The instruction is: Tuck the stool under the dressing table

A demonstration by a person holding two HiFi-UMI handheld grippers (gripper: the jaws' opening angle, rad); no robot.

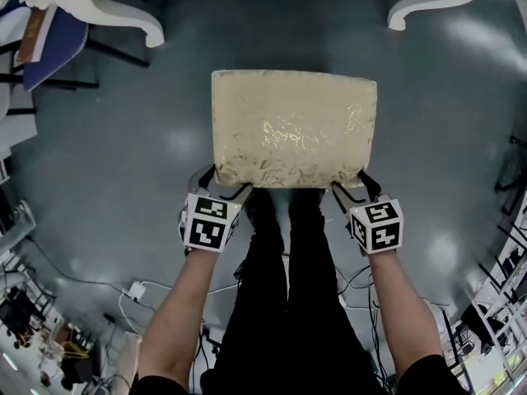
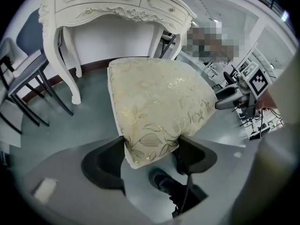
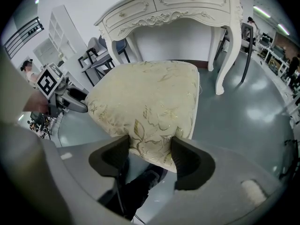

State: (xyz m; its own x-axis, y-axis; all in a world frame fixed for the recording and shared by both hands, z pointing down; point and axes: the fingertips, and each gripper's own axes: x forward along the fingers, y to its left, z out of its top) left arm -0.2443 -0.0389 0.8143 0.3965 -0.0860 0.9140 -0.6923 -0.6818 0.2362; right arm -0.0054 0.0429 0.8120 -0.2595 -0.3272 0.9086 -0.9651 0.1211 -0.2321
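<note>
**At the dressing table point(image 2: 112, 6), stool point(image 1: 294, 126) gripped by both near corners**

Left tongs point(image 1: 226, 181) are closed on the stool's near left corner, with the cream, gold-leafed cushion pinched between both jaws. Right tongs point(image 1: 352, 183) hold the near right corner the same way. Black-and-white square markers cover a cube point(image 1: 210, 222) on each pair. The stool stands on the grey floor point(image 1: 107, 155) just ahead of the person's shoes point(image 1: 284, 208) and short of the white table. The table's two carved front legs stand to either side, beyond the cushion's far edge. A dark-legged chair point(image 2: 26, 71) stands beside the table's left leg. Cables point(image 1: 74, 274) and a white power strip point(image 1: 134, 290) lie by the person's left arm.
</note>
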